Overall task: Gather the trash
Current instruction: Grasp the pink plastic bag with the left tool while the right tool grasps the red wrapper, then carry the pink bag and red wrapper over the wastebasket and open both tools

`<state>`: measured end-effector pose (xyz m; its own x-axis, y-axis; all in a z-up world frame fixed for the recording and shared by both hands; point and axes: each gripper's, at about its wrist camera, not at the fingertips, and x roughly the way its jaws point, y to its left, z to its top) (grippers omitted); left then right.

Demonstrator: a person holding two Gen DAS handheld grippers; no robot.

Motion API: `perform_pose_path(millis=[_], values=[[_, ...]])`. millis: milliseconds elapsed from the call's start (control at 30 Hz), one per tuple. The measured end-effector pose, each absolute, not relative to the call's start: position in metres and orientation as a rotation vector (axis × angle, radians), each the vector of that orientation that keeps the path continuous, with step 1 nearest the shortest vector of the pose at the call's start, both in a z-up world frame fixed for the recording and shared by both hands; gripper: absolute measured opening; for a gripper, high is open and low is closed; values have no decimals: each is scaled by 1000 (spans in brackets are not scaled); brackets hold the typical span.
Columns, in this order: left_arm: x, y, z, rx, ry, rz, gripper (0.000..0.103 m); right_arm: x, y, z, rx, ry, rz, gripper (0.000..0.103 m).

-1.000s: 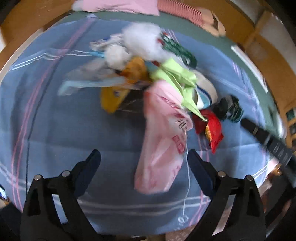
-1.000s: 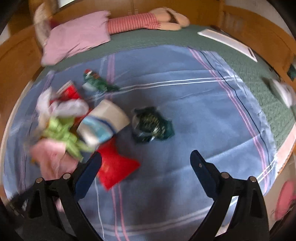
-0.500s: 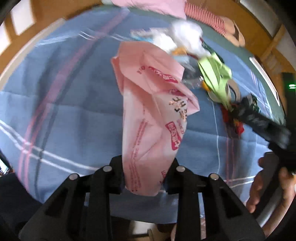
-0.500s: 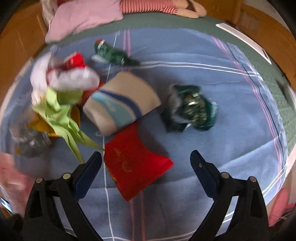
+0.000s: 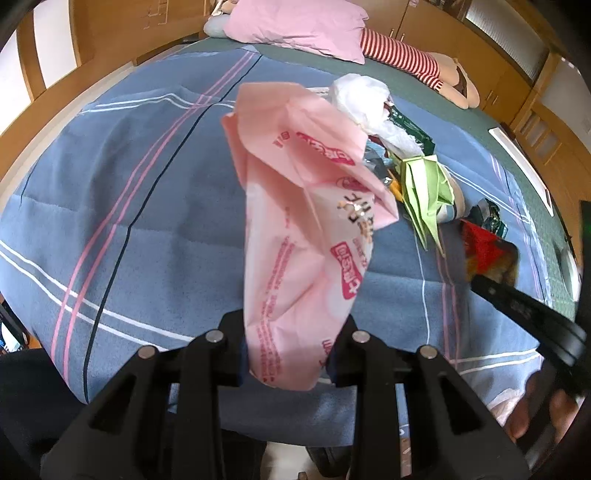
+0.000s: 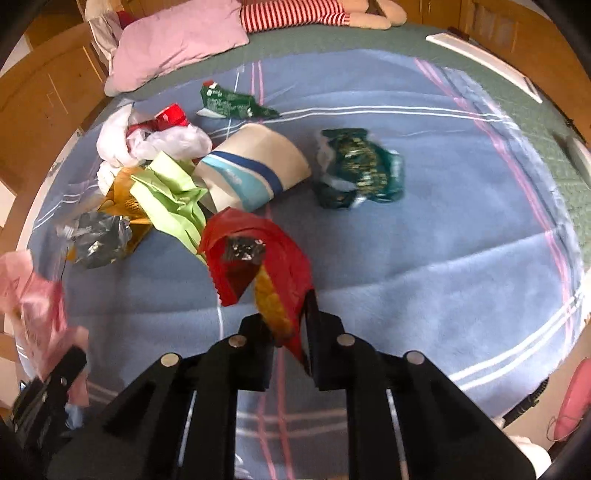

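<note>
My left gripper (image 5: 286, 350) is shut on a pink plastic bag (image 5: 306, 221) and holds it up above the blue blanket (image 5: 129, 221). The bag also shows at the left edge of the right wrist view (image 6: 37, 306). My right gripper (image 6: 288, 332) is shut on a red snack wrapper (image 6: 266, 254), lifted off the blanket. The wrapper also shows in the left wrist view (image 5: 484, 247). A trash pile lies beyond: green paper (image 6: 170, 192), a paper cup (image 6: 251, 170), white plastic (image 6: 159, 140), a grey foil wrapper (image 6: 96, 240).
Two dark green wrappers (image 6: 358, 170) (image 6: 229, 101) lie apart on the blanket (image 6: 443, 240). A pink pillow (image 6: 177, 40) and a striped soft toy (image 6: 295, 13) lie at the bed's head. Wooden bed frame and cupboards surround it. The bed's near edge is below both grippers.
My left gripper closed on the pink bag and lifted it. My right gripper moved onto the red wrapper, closed on it and raised it.
</note>
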<state>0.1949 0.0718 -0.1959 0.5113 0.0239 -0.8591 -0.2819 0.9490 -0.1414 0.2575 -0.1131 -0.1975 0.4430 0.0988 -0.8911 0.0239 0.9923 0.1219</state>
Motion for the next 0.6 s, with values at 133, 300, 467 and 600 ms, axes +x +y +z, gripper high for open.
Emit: perform_pose_path(millis=[133,300,467,600], values=[[190,64,-191,-257,992,179,31,239,-117,-188,129,1092,67,16],[184,60,-182,-231,951,175,31,216,-131,-177,161,1054,67,16],[181,54,-177,-179,925,170,31,194,-145,-161,165,1008,52,16],[181,48,-176,-155,910,148,31,170,-161,-139,201,962,53,16]])
